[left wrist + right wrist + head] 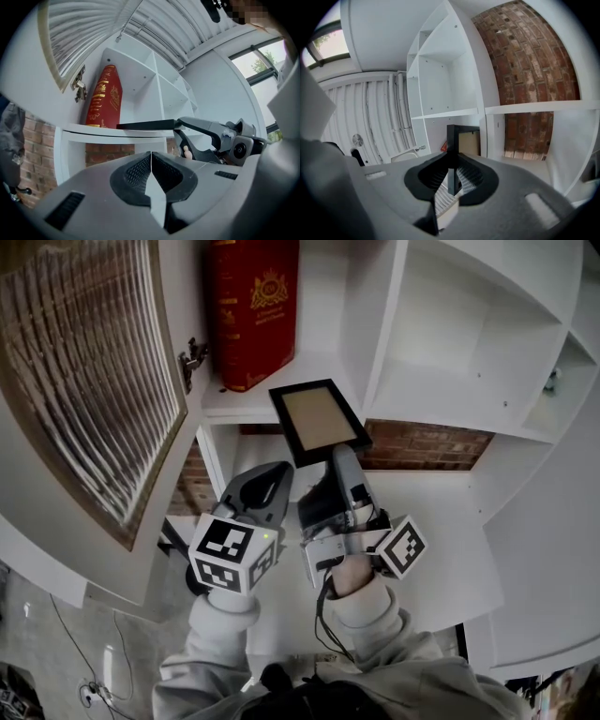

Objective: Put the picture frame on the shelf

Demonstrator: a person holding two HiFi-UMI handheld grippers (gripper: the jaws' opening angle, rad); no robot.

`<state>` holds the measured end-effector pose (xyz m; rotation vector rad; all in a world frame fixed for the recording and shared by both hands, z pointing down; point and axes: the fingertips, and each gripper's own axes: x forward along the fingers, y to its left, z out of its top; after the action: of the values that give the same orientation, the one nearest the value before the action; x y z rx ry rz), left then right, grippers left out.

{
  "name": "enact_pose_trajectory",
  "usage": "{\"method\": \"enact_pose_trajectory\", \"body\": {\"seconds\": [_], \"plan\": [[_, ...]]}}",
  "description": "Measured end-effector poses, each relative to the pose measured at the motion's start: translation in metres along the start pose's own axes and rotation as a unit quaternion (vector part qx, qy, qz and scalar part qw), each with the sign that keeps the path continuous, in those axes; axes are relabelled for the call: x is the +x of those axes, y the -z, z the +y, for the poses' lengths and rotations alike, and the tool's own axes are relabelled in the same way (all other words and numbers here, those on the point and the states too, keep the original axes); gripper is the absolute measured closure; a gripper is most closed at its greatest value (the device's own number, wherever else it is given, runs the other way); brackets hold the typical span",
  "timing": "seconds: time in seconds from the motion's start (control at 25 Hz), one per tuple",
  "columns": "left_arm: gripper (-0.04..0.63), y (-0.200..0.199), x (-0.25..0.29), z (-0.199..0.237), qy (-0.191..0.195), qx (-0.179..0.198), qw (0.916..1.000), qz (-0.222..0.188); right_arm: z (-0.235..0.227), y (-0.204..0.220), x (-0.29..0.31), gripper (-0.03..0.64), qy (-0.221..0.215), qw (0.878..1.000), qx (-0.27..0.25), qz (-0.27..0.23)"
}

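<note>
The black picture frame point(319, 420) with a tan panel is held up in front of the white shelf point(230, 407), level with the board where a red book point(253, 310) stands. My right gripper point(342, 456) is shut on the frame's lower edge; in the right gripper view the frame point(463, 140) rises from between the jaws point(451, 180). My left gripper point(272, 472) hangs just left of it and below the frame, jaws shut with nothing between them point(151, 161). In the left gripper view the frame point(145, 125) appears edge-on, just above the shelf board point(117, 132).
An open cabinet door with ribbed glass point(84, 371) stands at the left, its hinge point(192, 360) near the book. White cubbies point(469, 343) open to the right, backed by a brick wall point(431, 446). A white counter point(450, 521) lies below.
</note>
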<state>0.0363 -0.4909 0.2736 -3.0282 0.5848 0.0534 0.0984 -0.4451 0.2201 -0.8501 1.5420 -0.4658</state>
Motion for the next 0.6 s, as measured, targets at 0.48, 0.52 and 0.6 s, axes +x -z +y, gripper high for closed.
{"method": "enact_pose_trajectory", "body": {"seconds": [0.48,0.52,0.6], "plan": [[0.589,0.011,0.004,0.021,-0.012,0.005,0.9999,0.009,-0.013,-0.006,0.019,0.560,0.047,0.997,-0.029,-0.049],[0.589,0.011,0.005,0.022,-0.013,0.005,0.9999,0.009,-0.014,-0.006,0.020,0.560,0.048,0.997,-0.028,-0.051],[0.589,0.012,0.008,0.025,-0.013,0.004,0.9999,0.008,-0.018,-0.008,0.024,0.560,0.051,0.997,-0.029,-0.055]]}}
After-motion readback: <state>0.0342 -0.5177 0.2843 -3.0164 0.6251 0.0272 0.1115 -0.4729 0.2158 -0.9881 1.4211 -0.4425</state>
